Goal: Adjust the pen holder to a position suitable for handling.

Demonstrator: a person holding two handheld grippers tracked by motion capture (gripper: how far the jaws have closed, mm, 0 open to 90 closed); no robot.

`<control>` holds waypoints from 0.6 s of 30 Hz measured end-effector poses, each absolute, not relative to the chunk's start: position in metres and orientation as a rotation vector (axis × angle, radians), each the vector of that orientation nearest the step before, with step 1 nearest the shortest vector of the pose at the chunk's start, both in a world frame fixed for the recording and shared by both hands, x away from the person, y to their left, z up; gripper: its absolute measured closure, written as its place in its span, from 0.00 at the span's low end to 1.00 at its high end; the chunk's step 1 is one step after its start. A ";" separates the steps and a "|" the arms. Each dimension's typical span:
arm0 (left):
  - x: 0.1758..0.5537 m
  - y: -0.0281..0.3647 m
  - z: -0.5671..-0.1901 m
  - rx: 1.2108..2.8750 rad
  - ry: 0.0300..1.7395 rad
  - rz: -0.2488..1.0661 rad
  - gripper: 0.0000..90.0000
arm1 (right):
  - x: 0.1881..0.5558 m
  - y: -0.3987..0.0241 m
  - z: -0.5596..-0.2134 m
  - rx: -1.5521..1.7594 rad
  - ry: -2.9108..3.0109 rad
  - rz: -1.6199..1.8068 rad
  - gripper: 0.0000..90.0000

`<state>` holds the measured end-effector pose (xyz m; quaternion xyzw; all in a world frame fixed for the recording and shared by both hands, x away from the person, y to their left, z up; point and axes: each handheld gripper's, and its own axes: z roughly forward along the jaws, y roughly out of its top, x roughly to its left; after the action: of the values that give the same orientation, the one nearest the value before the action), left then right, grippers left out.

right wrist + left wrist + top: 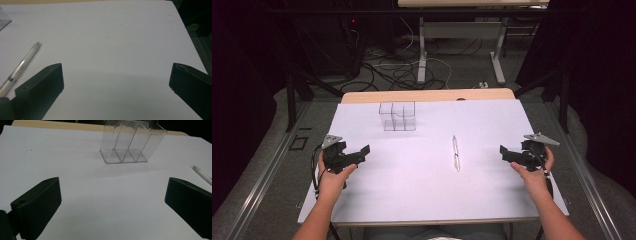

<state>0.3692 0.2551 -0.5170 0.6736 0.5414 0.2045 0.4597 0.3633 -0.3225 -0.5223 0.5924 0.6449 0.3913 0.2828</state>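
Jaws on both grippers stand spread wide with nothing between them: the left gripper (362,152) and the right gripper (507,152) each hover low over the counter (422,195), held in a hand at either side.

Taking the pen (456,153) as the landmark, the counter lies under it as a broad white sheet reaching well past it on every side. The holder (397,116), a clear plastic box with 3 compartments, stands upright beyond the pen and to its left, well apart from it and nearer the far edge. The left gripper is far off to the pen's left; the right gripper is closer, off to its right. The pen itself lies flat, running roughly front to back, touching nothing else.

My judgement on handling: the pen looks light, stiff and slim, with a smooth white-and-clear barrel that could roll or slip under a loose pinch. The best hold is probably across the middle of the barrel, jaws crossing its length, so it stays balanced. The holder seems light and easy to tip if knocked.
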 end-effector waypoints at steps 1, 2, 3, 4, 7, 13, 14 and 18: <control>0.370 0.256 -0.517 1.652 1.338 0.503 0.01 | 0.363 -0.323 -0.523 1.589 1.731 1.047 0.00; 0.371 0.256 -0.516 1.645 1.342 0.503 0.01 | 0.363 -0.323 -0.524 1.587 1.739 1.044 0.00; 0.371 0.256 -0.515 1.646 1.346 0.506 0.01 | 0.363 -0.323 -0.525 1.586 1.746 1.046 0.00; 0.371 0.256 -0.515 1.643 1.350 0.510 0.01 | 0.363 -0.323 -0.525 1.586 1.746 1.046 0.00; 0.368 0.255 -0.514 1.632 1.350 0.524 0.02 | 0.363 -0.322 -0.529 1.605 1.749 1.032 0.00; 0.361 0.254 -0.515 1.655 1.325 0.522 0.02 | 0.367 -0.321 -0.525 1.637 1.722 1.071 0.00; 0.361 0.254 -0.515 1.655 1.325 0.522 0.02 | 0.367 -0.321 -0.525 1.637 1.722 1.071 0.00; 0.359 0.256 -0.514 1.626 1.353 0.521 0.02 | 0.365 -0.314 -0.525 1.608 1.748 1.071 0.00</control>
<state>0.3586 0.2563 -0.5145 0.6616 0.5503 0.2121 0.4631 0.3647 -0.3143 -0.5254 0.5952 0.6469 0.3964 0.2649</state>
